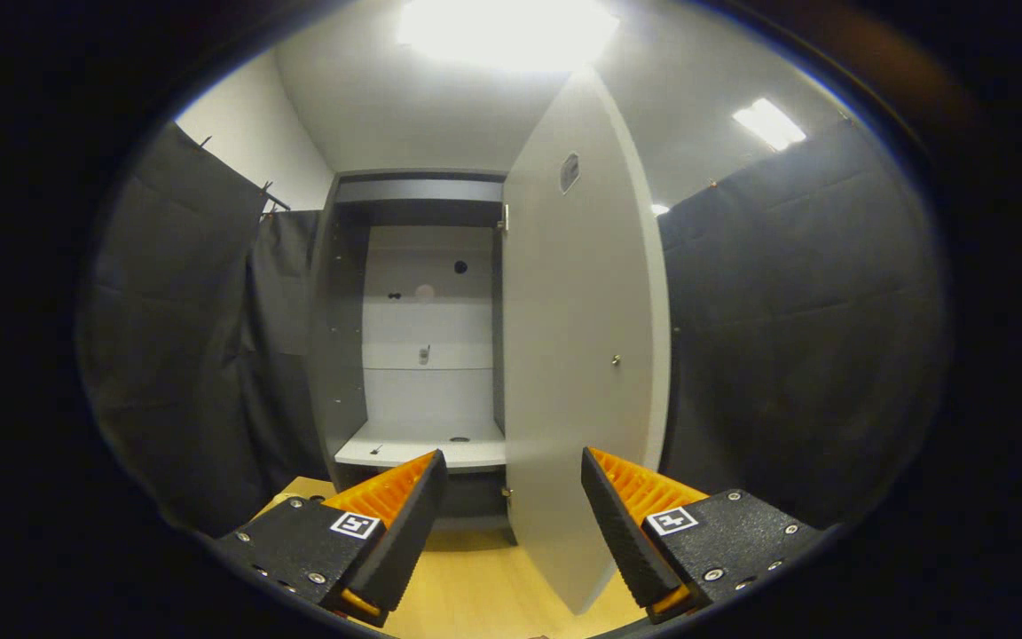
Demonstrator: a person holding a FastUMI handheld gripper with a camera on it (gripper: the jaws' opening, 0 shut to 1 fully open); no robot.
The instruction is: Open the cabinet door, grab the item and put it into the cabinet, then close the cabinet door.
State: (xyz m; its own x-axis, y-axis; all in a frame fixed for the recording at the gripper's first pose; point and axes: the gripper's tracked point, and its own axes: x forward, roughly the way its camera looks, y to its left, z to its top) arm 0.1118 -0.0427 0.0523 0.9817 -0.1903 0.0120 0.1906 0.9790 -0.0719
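A tall grey cabinet (342, 319) stands beyond the fingers, its white door (577, 355) swung open toward me on the right side. Inside, several white shelves show; the lowest shelf (422, 444) sits just above the left finger. A small dark round thing (459, 438) lies on that shelf, too small to identify. My gripper (514, 466) is open, nothing between its fingers, and the door's lower edge hangs between them. A small knob (617, 360) shows on the door face.
Black cloth walls (795, 337) close in on both sides of the cabinet. A light wooden surface (484, 577) lies under the fingers. Bright ceiling lights (507, 31) glare overhead.
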